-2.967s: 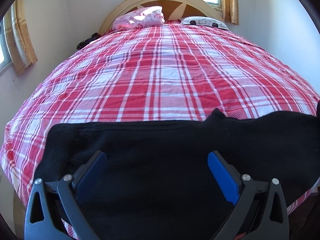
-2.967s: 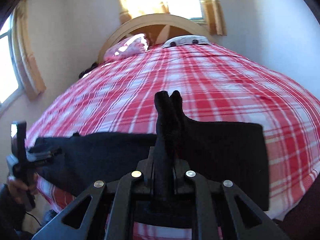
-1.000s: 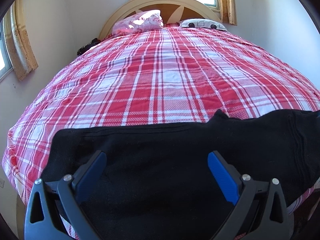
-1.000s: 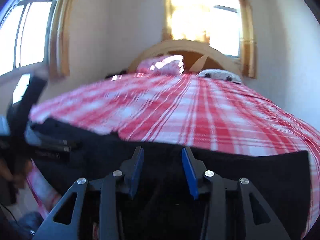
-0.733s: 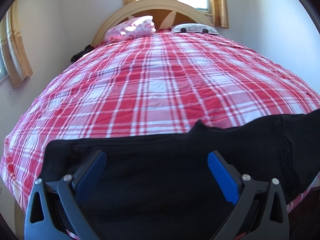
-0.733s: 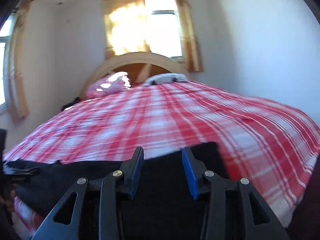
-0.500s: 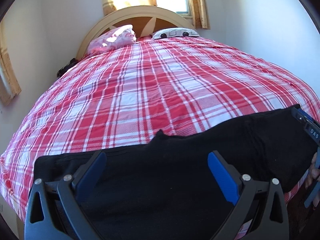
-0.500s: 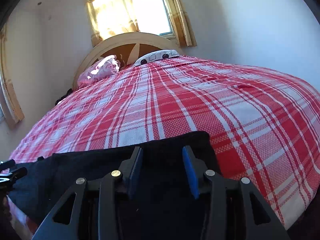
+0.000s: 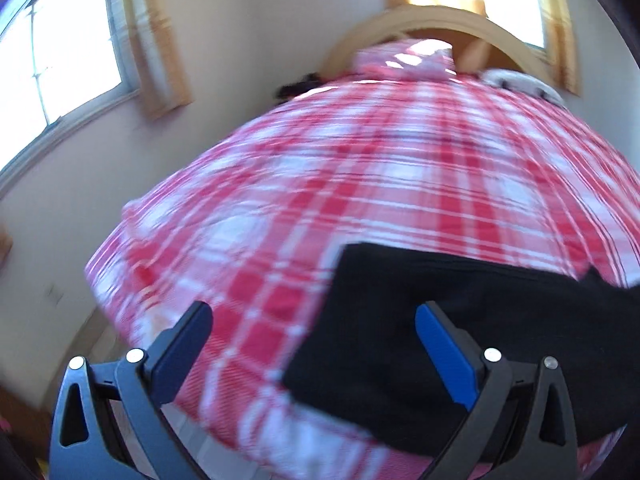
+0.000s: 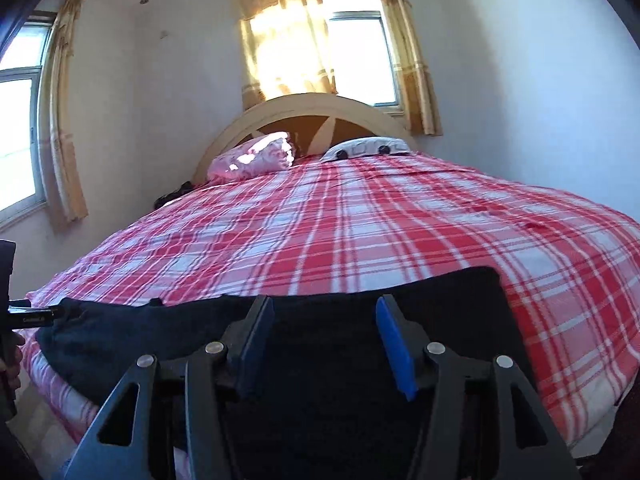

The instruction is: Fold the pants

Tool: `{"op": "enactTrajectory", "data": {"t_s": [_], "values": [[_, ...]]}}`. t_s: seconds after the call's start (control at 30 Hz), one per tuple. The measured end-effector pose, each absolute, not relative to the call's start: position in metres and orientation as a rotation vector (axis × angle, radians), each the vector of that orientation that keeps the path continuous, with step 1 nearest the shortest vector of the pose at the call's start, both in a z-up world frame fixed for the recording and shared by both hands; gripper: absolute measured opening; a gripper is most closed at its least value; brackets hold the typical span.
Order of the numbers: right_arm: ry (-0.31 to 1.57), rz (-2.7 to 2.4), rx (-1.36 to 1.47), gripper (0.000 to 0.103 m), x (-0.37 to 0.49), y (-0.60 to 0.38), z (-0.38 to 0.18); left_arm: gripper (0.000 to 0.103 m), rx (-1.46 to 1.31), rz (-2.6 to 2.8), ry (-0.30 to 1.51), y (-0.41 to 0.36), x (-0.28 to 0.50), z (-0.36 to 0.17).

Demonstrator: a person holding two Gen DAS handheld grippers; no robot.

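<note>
Black pants (image 10: 328, 360) lie flat across the near edge of the bed, spread left to right. My right gripper (image 10: 325, 316) hovers over their middle; its jaws are opening and nothing is pinched between them. In the left wrist view the pants (image 9: 440, 332) fill the lower right, with their left end under the right blue finger (image 9: 440, 348). My left gripper (image 9: 312, 316) is open wide, over the pants' left end and the red plaid cover (image 9: 248, 264). The left gripper also shows at the far left edge of the right wrist view, held by a hand (image 10: 10, 364).
The bed has a red and white plaid cover (image 10: 380, 224), a curved wooden headboard (image 10: 316, 110) and two pillows (image 10: 256, 156) at the far end. Curtained windows (image 10: 352, 56) sit behind and to the left. Floor shows past the bed's left corner (image 9: 100, 336).
My left gripper has swung left, from over the pants' middle to their left end, tilting as it went. My right gripper let go of the pants and its jaws widened.
</note>
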State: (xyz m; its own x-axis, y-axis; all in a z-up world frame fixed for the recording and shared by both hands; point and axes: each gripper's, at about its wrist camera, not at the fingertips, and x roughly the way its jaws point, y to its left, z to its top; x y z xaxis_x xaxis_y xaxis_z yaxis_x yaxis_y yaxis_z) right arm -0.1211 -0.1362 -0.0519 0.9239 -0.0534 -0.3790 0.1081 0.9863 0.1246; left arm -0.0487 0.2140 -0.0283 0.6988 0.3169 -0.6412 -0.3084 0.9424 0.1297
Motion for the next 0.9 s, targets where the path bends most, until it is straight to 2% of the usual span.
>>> {"op": "enactTrajectory", "data": {"t_s": [0.2,0.37,0.5,0.6,0.67,0.77,0.87,0.9], "values": [[0.410,0.036,0.159,0.056,-0.111,-0.094,-0.059,0.100,-0.137,0.360,0.725,0.246,-0.066,-0.039],[0.401,0.058,0.110,0.056,-0.115,-0.078,-0.053,0.093,-0.137,0.276,0.757,0.223,-0.057,-0.060],[0.409,0.033,0.124,0.056,-0.117,-0.084,-0.052,0.084,-0.246,0.207,0.795,0.221,-0.052,-0.075],[0.417,0.017,0.147,0.056,-0.118,-0.089,-0.052,0.083,-0.331,0.217,0.757,0.224,-0.062,-0.074],[0.419,0.017,0.155,0.056,-0.119,-0.090,-0.051,0.077,-0.367,0.232,0.753,0.227,-0.069,-0.071],[0.421,0.027,0.146,0.056,-0.119,-0.087,-0.051,0.076,-0.445,0.223,0.743,0.230,-0.079,-0.072],[0.424,0.042,0.151,0.056,-0.118,-0.085,-0.052,0.076,-0.416,0.227,0.744,0.228,-0.072,-0.073],[0.428,0.045,0.156,0.056,-0.118,-0.085,-0.053,0.072,-0.426,0.230,0.742,0.229,-0.069,-0.073]]}}
